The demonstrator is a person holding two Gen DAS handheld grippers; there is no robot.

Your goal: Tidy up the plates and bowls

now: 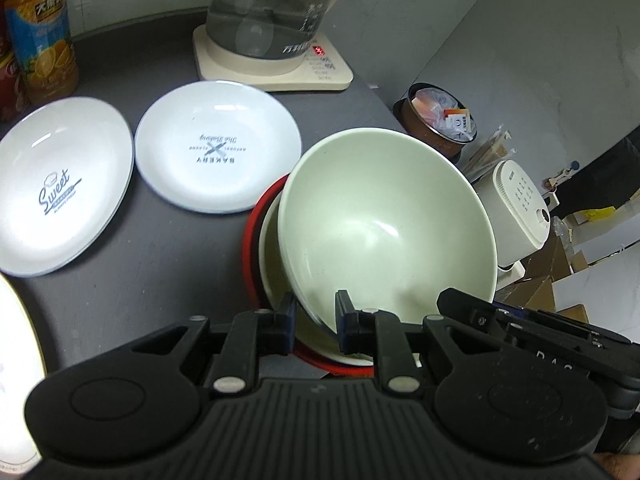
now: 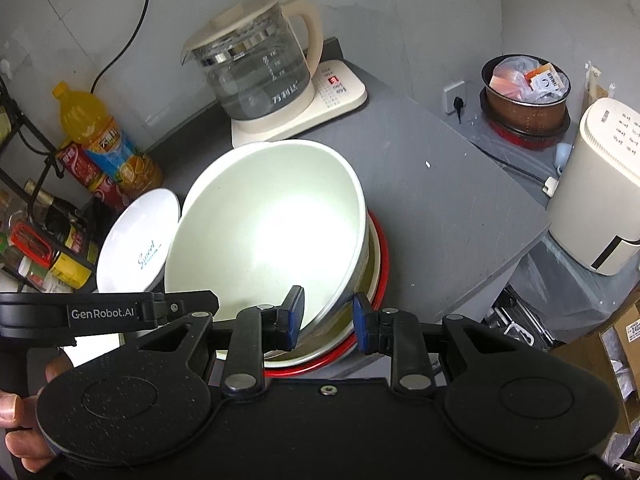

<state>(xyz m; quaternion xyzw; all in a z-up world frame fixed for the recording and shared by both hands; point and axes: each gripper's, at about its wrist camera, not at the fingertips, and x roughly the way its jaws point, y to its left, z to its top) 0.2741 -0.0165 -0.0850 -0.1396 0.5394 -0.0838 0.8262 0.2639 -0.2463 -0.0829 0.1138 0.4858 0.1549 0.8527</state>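
A pale green bowl [image 1: 380, 220] [image 2: 272, 232] hangs tilted over a cream bowl [image 1: 272, 264] nested in a red dish [image 1: 250, 256] [image 2: 382, 256] on the grey table. My left gripper [image 1: 316, 316] is shut on the green bowl's near rim, one finger outside and one inside. My right gripper [image 2: 328, 314] straddles the same rim further right and is open; a small gap shows at its outer pad. Left of the stack lie two white plates, a "Sweet" plate [image 1: 60, 184] [image 2: 136, 240] and a "Bakery" plate [image 1: 218, 144].
A glass kettle [image 1: 272, 12] [image 2: 256, 64] stands on its base at the back. Drink bottles [image 1: 44, 40] [image 2: 100, 136] line the back left. Another white plate [image 1: 16, 360] lies near left. Beyond the table's right edge [image 2: 500, 248] are a brown pot [image 2: 524, 92] and a white appliance [image 2: 600, 192].
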